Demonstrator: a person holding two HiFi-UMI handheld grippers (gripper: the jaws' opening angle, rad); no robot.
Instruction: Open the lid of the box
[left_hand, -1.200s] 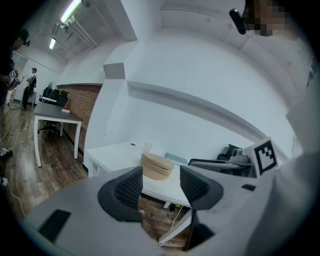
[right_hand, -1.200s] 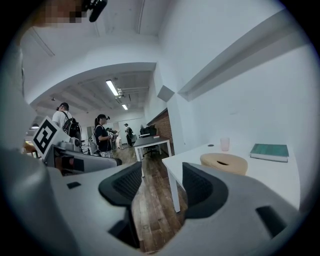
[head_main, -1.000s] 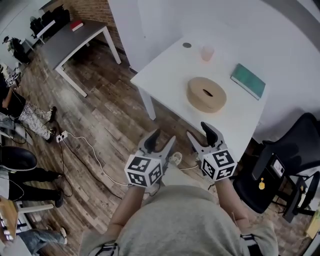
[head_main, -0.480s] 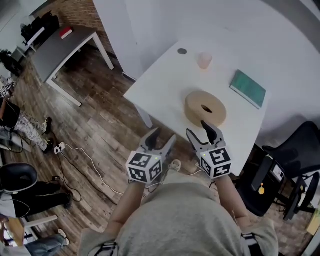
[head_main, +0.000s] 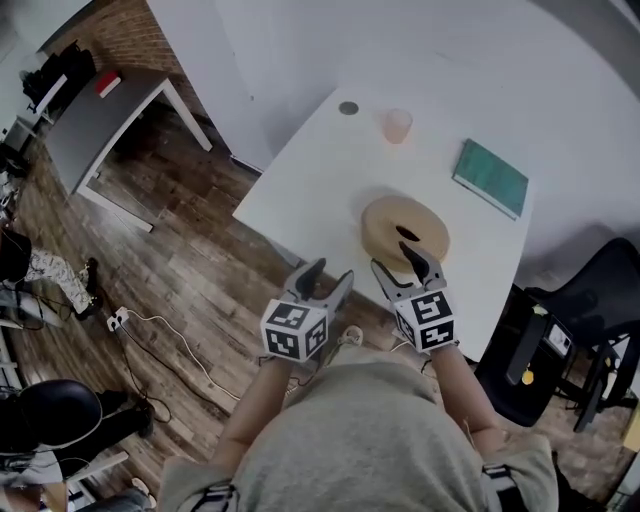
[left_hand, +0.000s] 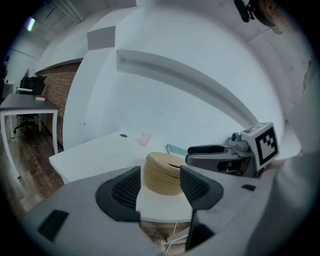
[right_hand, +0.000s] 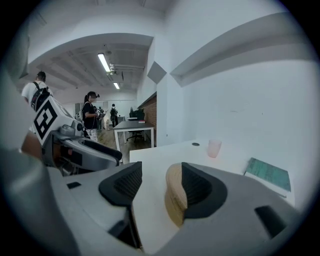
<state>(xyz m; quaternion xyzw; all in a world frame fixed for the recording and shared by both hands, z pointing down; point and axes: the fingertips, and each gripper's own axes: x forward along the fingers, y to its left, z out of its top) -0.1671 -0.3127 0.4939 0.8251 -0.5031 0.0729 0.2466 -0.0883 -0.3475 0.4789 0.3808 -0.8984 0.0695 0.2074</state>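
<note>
A round tan box (head_main: 400, 225) with a dark slot in its lid sits near the front of the white table (head_main: 310, 180). Both grippers hover side by side in front of the table's near edge. My left gripper (head_main: 328, 277) is open and empty; in its own view the box (left_hand: 161, 172) shows beyond the gap between the jaws. My right gripper (head_main: 398, 262) is open too, its tips just at the box's near side. In the right gripper view the box (right_hand: 173, 199) is partly hidden behind the right-hand jaw.
On the table behind the box stand a pink cup (head_main: 398, 125), a small dark disc (head_main: 348, 108) and a teal book (head_main: 490, 177). A grey desk (head_main: 95, 120) is at far left, a black chair (head_main: 585, 300) at right, a cable (head_main: 165, 335) on the wooden floor. People (right_hand: 91, 117) stand far off.
The person has stepped closer to the table. Both grippers have come nearer the box, and the right gripper's tips now reach its near edge. Jaws unchanged.
</note>
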